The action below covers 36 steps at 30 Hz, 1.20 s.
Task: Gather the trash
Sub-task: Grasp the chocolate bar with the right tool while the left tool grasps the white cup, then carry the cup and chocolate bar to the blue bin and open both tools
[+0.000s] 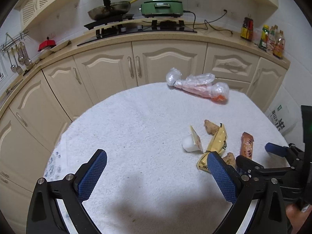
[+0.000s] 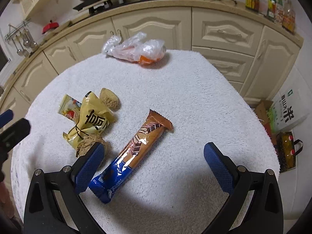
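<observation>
Two hand-held grippers hang over a tabletop (image 2: 195,89) covered in white terry cloth, and both stand wide with nothing between their blue pads. The right hand-held gripper (image 2: 154,162) straddles the near end of a brown-and-blue snack bar (image 2: 134,148), which lies flat on the cloth and points away toward the far right; its left pad is just beside the bar's blue end and close to a brown biscuit piece (image 2: 87,143). Beyond that piece lies a crumpled yellow wrapper (image 2: 91,120), with a second biscuit piece (image 2: 109,98) at its far side and a small strawberry-printed packet (image 2: 69,110) to its left. The left hand-held gripper (image 1: 157,167) is over bare cloth, its right pad near the yellow wrapper; a white jelly cup (image 1: 190,144) sits just beyond. At the far edge rests a clear plastic bag (image 2: 136,49) with something orange inside, well apart from the rest.
</observation>
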Each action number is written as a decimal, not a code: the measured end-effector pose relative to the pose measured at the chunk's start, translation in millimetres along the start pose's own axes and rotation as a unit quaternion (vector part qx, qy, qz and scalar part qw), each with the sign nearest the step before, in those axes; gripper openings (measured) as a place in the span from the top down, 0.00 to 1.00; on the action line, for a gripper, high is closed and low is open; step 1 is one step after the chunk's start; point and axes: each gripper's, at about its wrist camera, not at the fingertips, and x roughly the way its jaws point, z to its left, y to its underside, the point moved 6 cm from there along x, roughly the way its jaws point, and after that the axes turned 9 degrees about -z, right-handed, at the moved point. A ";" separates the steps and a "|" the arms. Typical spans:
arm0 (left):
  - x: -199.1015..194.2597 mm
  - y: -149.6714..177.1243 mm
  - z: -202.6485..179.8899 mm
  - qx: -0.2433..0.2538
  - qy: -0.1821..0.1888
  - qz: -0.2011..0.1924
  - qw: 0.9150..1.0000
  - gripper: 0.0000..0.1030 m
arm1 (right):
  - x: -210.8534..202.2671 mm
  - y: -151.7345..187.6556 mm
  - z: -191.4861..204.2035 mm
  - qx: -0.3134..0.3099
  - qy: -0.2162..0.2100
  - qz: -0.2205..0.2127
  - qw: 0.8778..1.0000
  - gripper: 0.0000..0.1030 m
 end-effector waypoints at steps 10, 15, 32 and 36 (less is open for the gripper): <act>66.0 -15.6 -20.4 -0.009 -0.028 0.013 0.999 0.04 | -6.2 -1.0 -18.3 -0.020 -0.039 -0.001 0.999 0.81; 101.2 -17.2 -25.3 -0.006 -0.054 0.024 0.998 0.17 | -8.3 0.8 -24.2 -0.006 -0.067 -0.008 0.998 0.81; 79.3 -12.4 -38.8 -0.013 0.004 0.003 1.000 0.81 | -25.9 8.1 -14.1 0.020 -0.122 -0.025 0.992 0.81; 42.4 -11.2 -43.1 -0.010 0.009 -0.027 1.000 0.81 | -44.2 11.1 -16.9 0.029 -0.133 -0.038 0.990 0.81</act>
